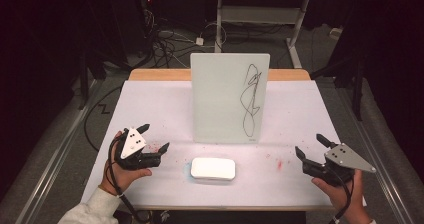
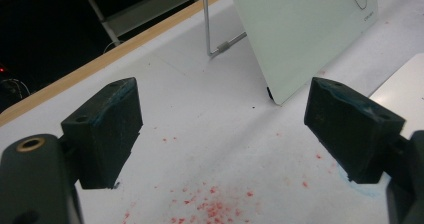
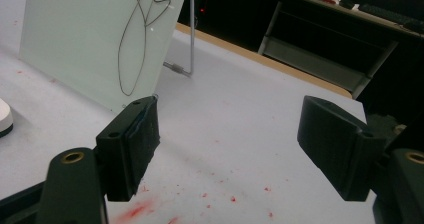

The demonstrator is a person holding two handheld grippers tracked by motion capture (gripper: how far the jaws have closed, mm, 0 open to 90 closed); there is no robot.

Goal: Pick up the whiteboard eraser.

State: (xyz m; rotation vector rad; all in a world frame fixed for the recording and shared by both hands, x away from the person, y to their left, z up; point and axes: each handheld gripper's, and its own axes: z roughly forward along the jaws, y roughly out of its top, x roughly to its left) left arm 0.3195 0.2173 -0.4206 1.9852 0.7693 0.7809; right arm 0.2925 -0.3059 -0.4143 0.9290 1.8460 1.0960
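Now both grippers rest low over the table, each held in one hand, and both are empty. The left gripper is at about 8 o'clock from the centre of the table, with its jaws spread wide apart and nothing between them. The right gripper is at about 4 o'clock, and its jaws also stand far apart. Between the two, at 6 o'clock near the front edge, lies the white eraser, flat on the table and well apart from both grippers. Just behind it, at 12 o'clock from the eraser, the whiteboard stands almost upright on a wire stand, with a black scribble on its right part. Small red stains are on the table surface near both grippers
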